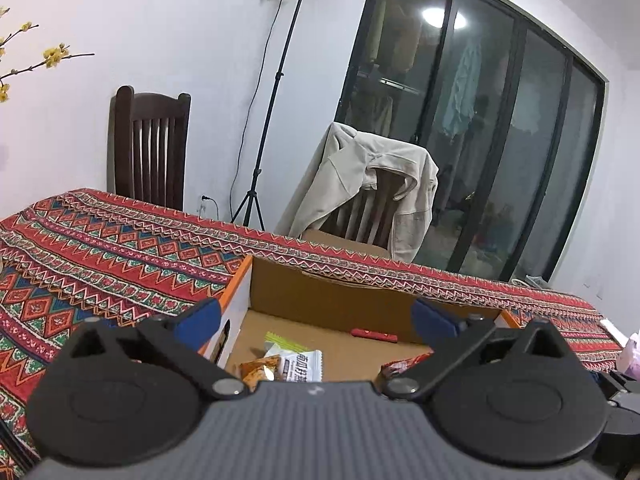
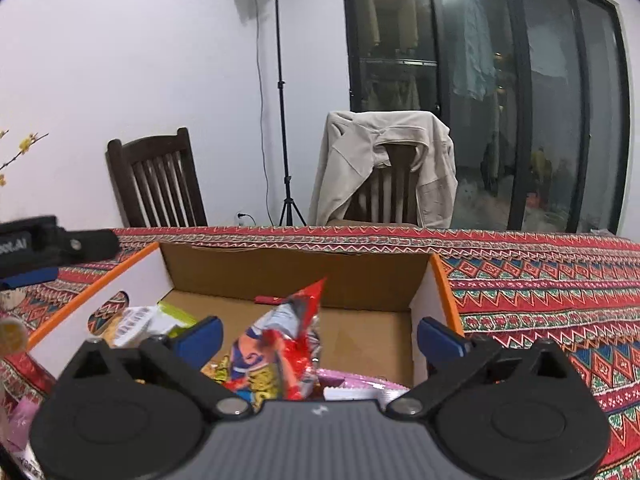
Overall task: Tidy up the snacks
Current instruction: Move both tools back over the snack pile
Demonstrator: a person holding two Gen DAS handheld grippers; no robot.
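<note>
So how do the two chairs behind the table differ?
The left chair is bare, its dark slats showing; the right chair has a beige jacket draped over its back. The left one leans in the picture, the right stands straighter. Both are wooden and slatted.

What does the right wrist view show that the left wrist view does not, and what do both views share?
Only the right wrist view shows the tall red snack bag standing between the open right tool, a pink packet beneath it, and the box's right wall.

Only the left wrist view shows the white packet with dark print and an orange packet, seen past the open left tool.

Both show the cardboard box, a small red item at its back wall, the patterned tablecloth, two chairs, the jacket and the lamp stand.
</note>
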